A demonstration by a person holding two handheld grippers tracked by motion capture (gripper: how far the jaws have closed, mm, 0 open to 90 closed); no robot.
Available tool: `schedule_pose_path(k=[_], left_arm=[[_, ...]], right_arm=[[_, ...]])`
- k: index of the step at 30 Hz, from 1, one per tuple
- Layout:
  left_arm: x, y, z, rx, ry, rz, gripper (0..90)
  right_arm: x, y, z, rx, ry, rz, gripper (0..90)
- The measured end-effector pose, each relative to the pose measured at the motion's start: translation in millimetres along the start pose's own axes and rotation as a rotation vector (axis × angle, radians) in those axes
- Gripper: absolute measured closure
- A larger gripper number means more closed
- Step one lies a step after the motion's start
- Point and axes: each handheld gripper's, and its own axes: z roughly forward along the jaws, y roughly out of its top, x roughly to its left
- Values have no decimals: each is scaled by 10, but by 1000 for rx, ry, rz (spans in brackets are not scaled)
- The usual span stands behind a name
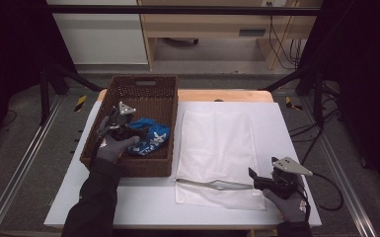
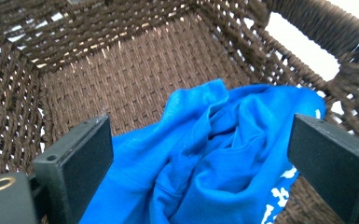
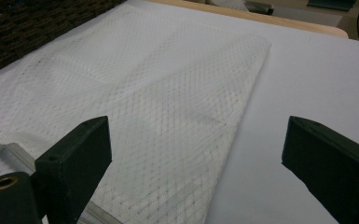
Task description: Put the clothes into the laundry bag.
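Observation:
A crumpled blue garment with white print point(image 1: 149, 137) point(image 2: 214, 154) lies in the near right part of a dark brown woven basket point(image 1: 143, 85) point(image 2: 307, 28). My left gripper point(image 1: 130, 132) point(image 2: 200, 154) reaches down into the basket. Its jaws stand wide apart on either side of the cloth, and the pads are not pressing on it. A white mesh laundry bag point(image 1: 217, 143) point(image 3: 144, 93) lies flat on the white table, its zipped edge point(image 1: 212, 184) toward me. My right gripper point(image 1: 253, 178) point(image 3: 196, 154) hovers open at the bag's near right corner, holding nothing.
The basket sits on the left side of the white-covered table point(image 1: 276, 123), right beside the mesh bag. A strip of bare wood point(image 1: 227, 95) shows at the far table edge. Beyond it are a cabinet, a desk and cables on the floor.

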Motion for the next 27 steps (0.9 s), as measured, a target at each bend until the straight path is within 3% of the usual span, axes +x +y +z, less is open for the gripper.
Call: schedule_pose_path(k=[8,19,27], left_arm=[[-24,-23,64,49,-1,31,47],[-24,-14,210,114,6,41,53],[-25,-57,354,214,-12,50,53]], right_arm=[[-3,-1,2,2,1,0,84],[1,-8,23,13,3,0,80],[0,-16,38,23,1,-2,78]])
